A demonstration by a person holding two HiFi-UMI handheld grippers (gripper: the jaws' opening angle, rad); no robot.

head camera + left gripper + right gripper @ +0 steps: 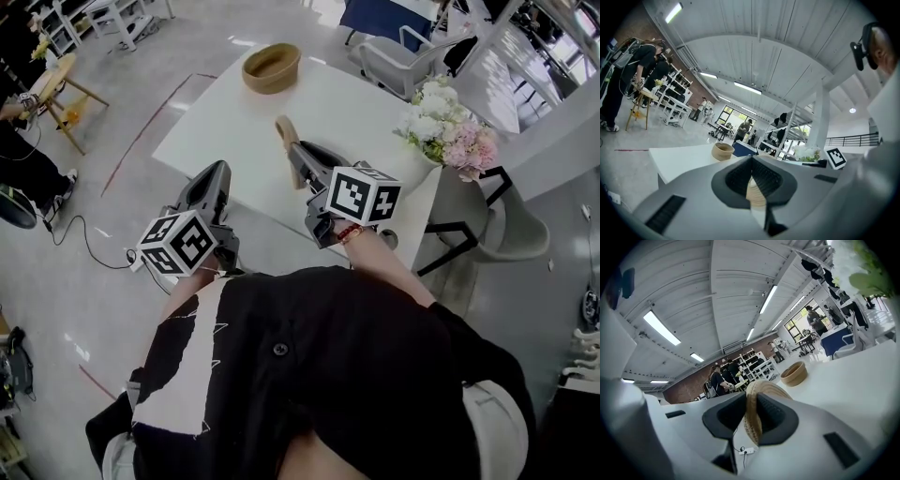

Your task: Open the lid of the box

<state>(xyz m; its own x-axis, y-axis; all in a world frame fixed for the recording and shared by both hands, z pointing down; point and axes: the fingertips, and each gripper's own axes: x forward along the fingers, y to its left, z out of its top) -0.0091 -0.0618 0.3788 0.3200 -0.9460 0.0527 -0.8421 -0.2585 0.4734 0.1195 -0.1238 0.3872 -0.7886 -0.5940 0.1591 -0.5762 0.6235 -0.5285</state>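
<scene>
Standing at the near side of a white bench (pixel 366 94), holding one gripper in each hand. Pinching the woven lid (pixel 283 131) with the fingers of the right gripper (pixel 751 398), one finger pressing on each flat side. Holding the lid up on its edge, above the bench top, with its round rim poking out past the fingertips. Pointing this gripper nearly level, toward the far end of the bench.

Seeing the box (pixel 272 67) there, at the far end, well apart from the lid. Being round, woven and tan, just like the lid. Sitting upright with its top open and the lid off.

Holding the left gripper (pixel 751 161) at the near edge of the bench, to the left of the right one and apart from it. Pointing it level across the bench. Pressing its fingers together at the tips. Showing a pale ribbed bit lower down between them, too hard to tell what. Touching neither the box nor the lid with this gripper.

Seeing a bunch of white and pink flowers (pixel 448 127) at the right end of the bench, near the right gripper but not touching it. Seeing a grey chair (pixel 511 230) just past that end, on the grey floor (pixel 112 309). Seeing a wooden stool (pixel 61 89) far off to the left, with a person beside it. Wearing a black top (pixel 356 356), with both marker cubes (pixel 364 194) just in front of it.
</scene>
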